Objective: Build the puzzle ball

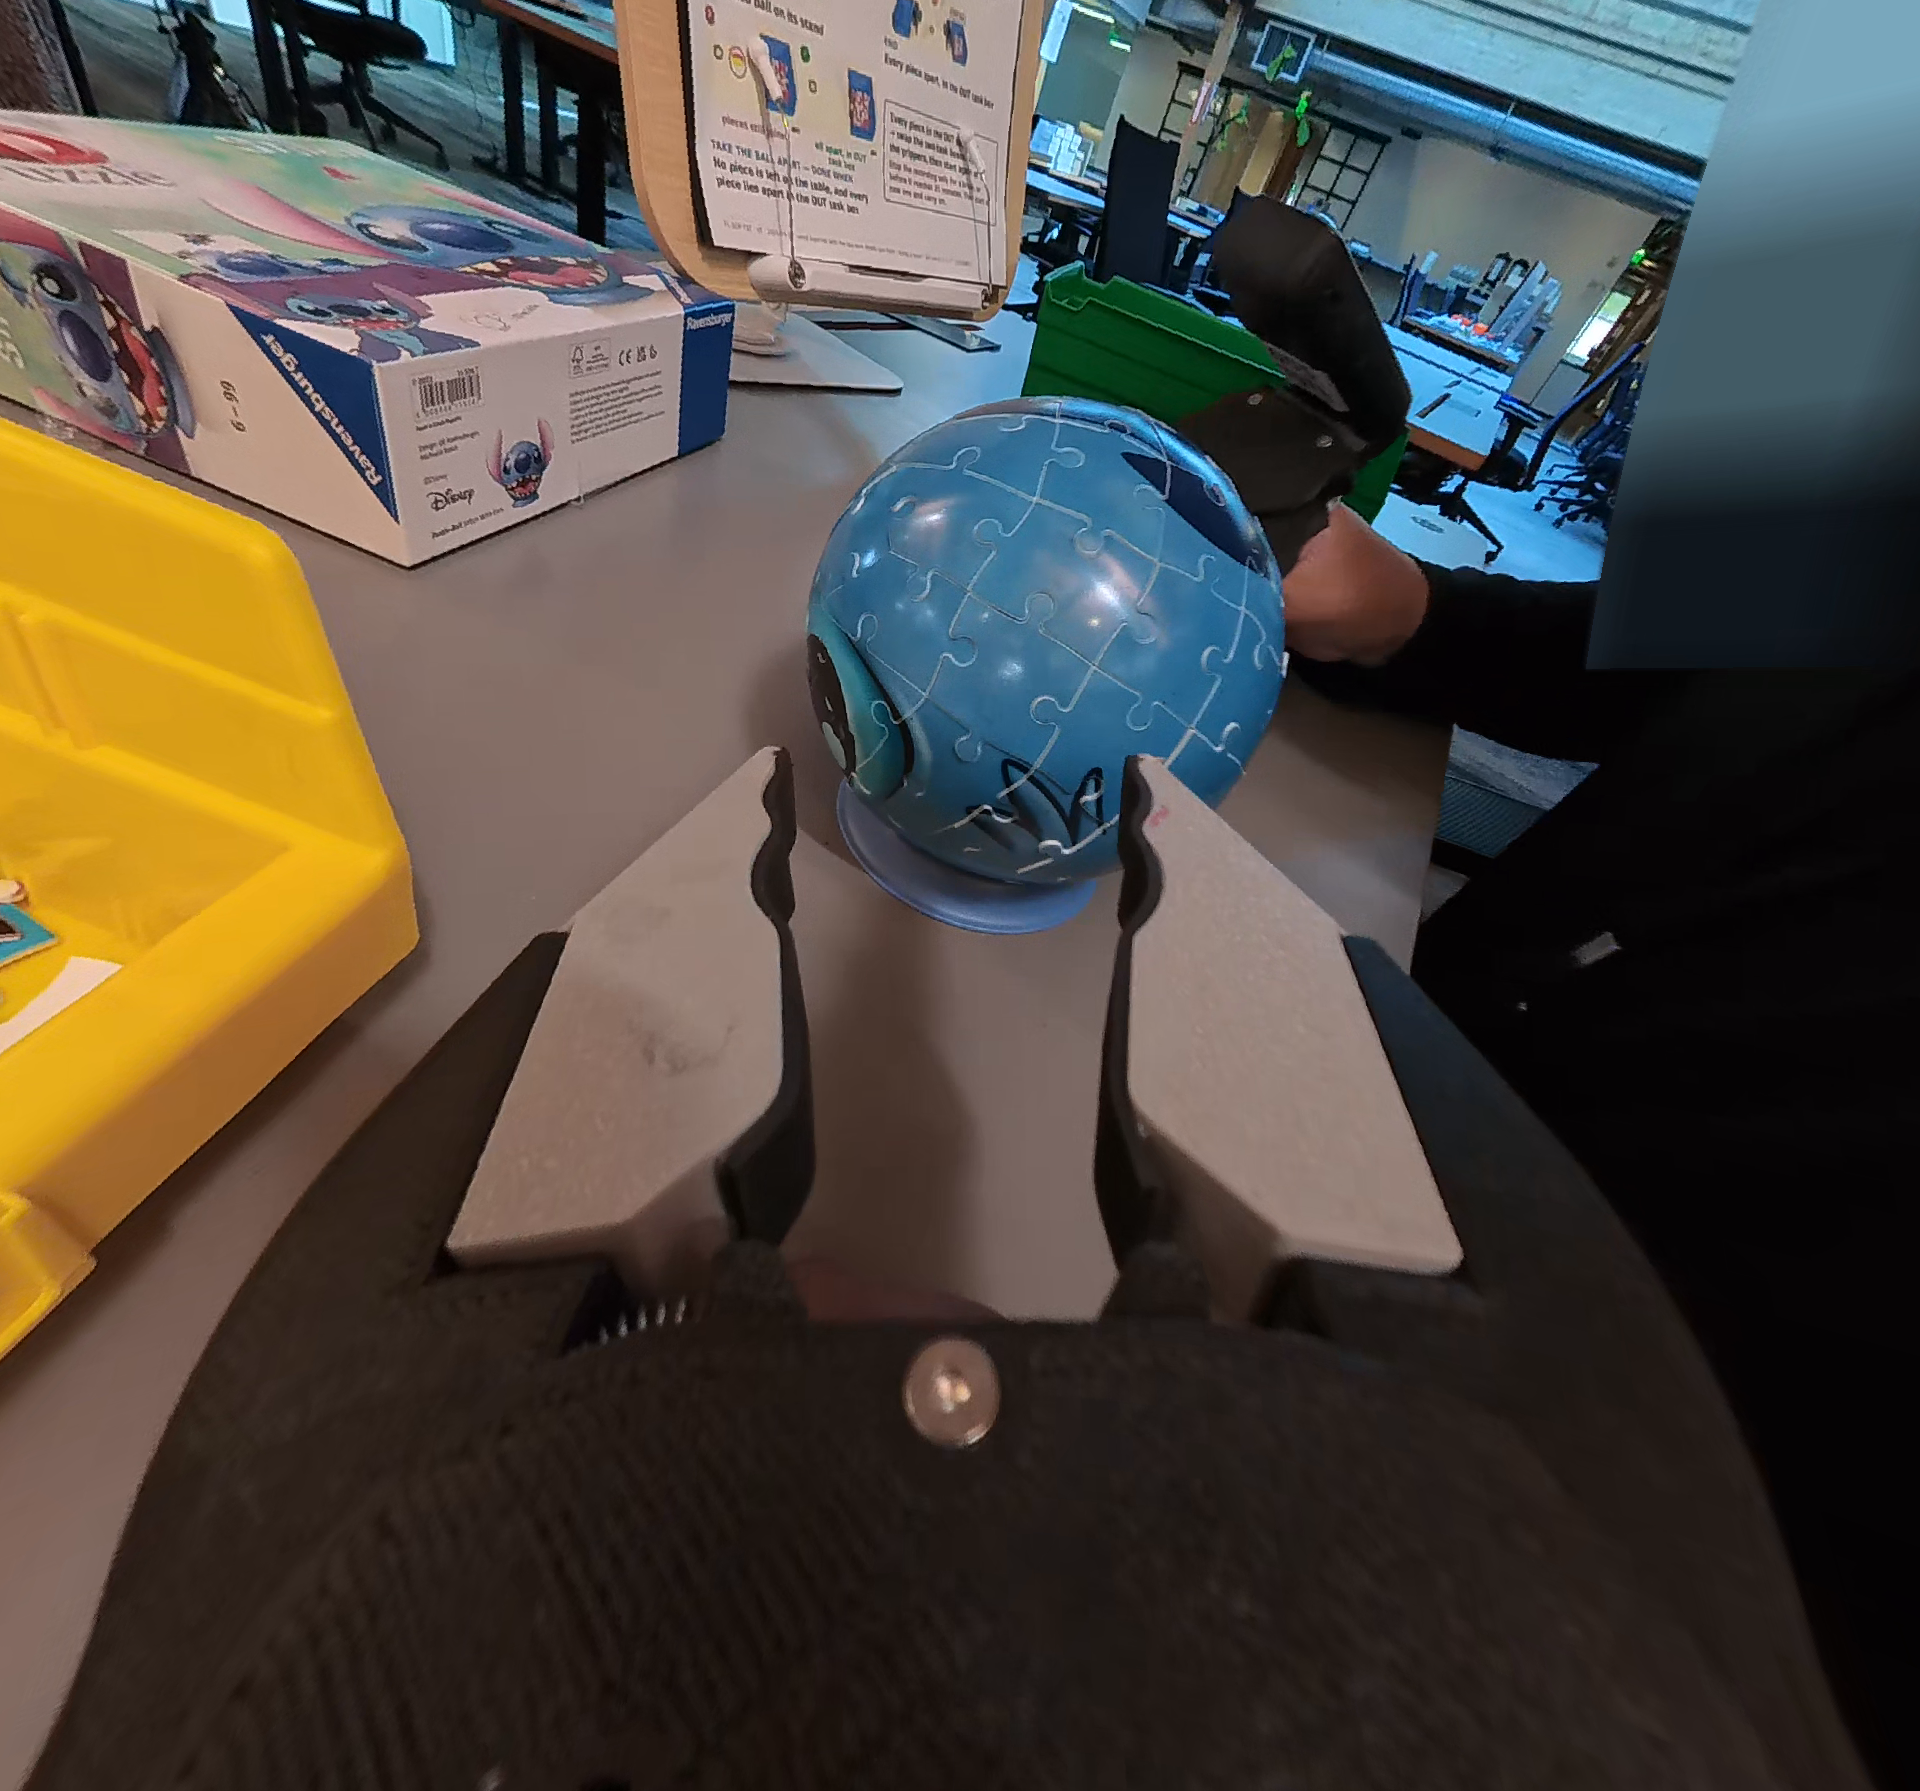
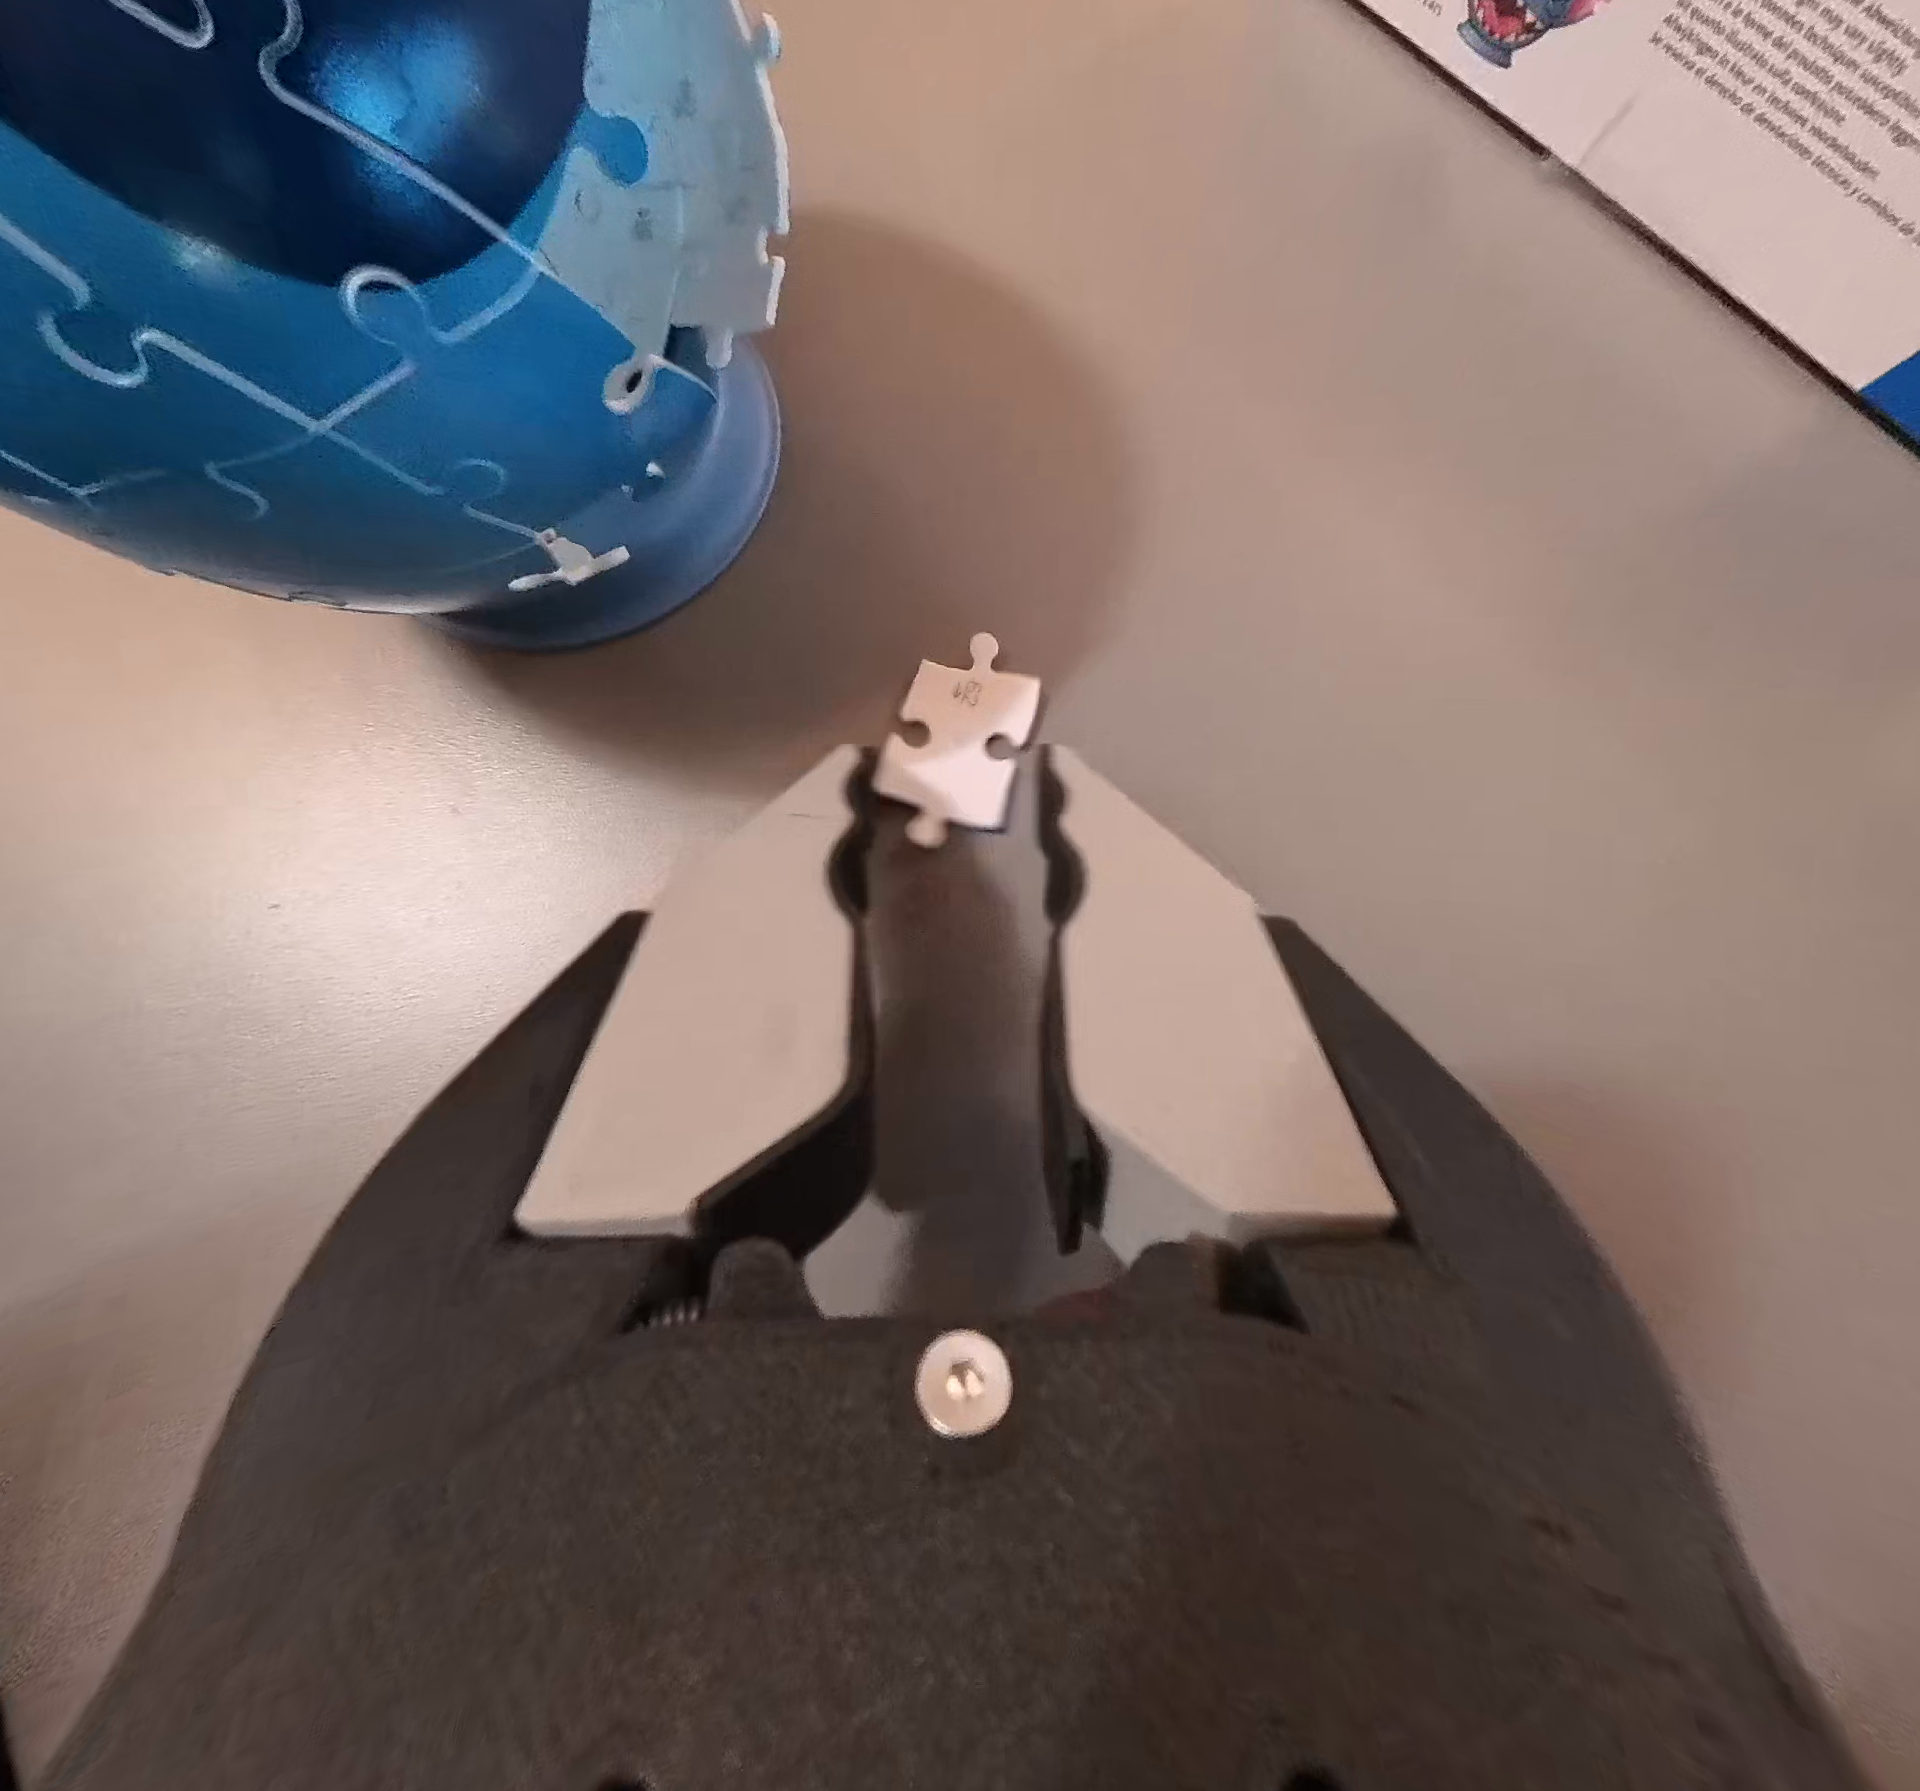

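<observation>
A blue puzzle ball (image 1: 1049, 629) stands on a round blue stand (image 1: 966, 894) on the grey table. My left gripper (image 1: 956, 785) is open and empty, its fingertips just short of the ball's lower front. In the right wrist view the ball (image 2: 312, 287) fills the upper left, with an open jagged edge of light blue pieces (image 2: 686, 152) on its right side. My right gripper (image 2: 951, 765) is shut on a white puzzle piece (image 2: 961, 739), blank side up, held low over the table to the right of the stand (image 2: 717, 515). The right gripper also shows behind the ball in the left wrist view (image 1: 1299, 370).
The puzzle box (image 1: 343, 328) lies at the back left, and shows at the top right in the right wrist view (image 2: 1662, 79). A yellow bin (image 1: 177, 806) with loose pieces sits on the left. A green bin (image 1: 1132, 339) and an instruction sheet on a stand (image 1: 831, 79) are behind. The grippers' ends are close to 20 centimeters from one another.
</observation>
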The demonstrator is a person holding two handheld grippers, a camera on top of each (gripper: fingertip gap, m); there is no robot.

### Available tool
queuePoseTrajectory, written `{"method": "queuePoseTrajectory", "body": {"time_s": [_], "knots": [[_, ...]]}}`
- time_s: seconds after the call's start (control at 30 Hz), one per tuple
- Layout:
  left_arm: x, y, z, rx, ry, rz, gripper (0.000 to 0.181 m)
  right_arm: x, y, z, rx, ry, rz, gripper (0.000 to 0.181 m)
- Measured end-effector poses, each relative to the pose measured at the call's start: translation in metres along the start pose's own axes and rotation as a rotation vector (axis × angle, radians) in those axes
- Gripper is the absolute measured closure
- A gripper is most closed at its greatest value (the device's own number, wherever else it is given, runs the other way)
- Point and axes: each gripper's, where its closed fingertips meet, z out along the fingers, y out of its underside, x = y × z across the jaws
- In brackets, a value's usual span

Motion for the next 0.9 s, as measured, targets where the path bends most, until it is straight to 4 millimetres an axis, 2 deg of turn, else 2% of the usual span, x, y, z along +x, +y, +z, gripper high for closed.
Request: {"method": "queuePoseTrajectory", "body": {"time_s": [0.1,0.23,0.4,0.47,0.53,0.6,0.67,0.77,0.9], "knots": [[0.0,-0.001,-0.001,0.01,-0.009,0.005,0.12,0.0,0.0,0.0,0.007,-0.023,-0.02,0.159],[0.013,-0.007,-0.005,0.073,0.022,0.011,0.121,0.004,0.0,-0.005,0.009,-0.024,-0.065,0.159],[0.03,-0.006,-0.003,0.0,-0.091,0.006,0.125,-0.003,-0.024,-0.041,0.119,-0.034,-0.178,0.159],[0.044,-0.011,0.003,-0.087,-0.152,-0.053,0.131,-0.014,-0.036,-0.058,0.158,-0.046,-0.246,0.159],[0.06,-0.026,0.011,-0.117,-0.227,-0.107,0.134,-0.028,-0.049,-0.074,0.196,-0.053,-0.317,0.159],[0.093,-0.044,0.025,-0.085,-0.145,-0.138,0.134,-0.044,-0.062,-0.09,0.237,-0.068,-0.385,0.159],[0.113,-0.054,0.041,-0.059,-0.103,-0.193,0.134,-0.06,-0.074,-0.103,0.276,-0.072,-0.44,0.159],[0.12,-0.049,0.063,-0.072,-0.114,-0.258,0.133,-0.082,-0.084,-0.118,0.316,-0.082,-0.505,0.159],[0.124,-0.043,0.075,-0.045,-0.124,-0.302,0.136,-0.104,-0.087,-0.132,0.339,-0.073,-0.597,0.159]]}}
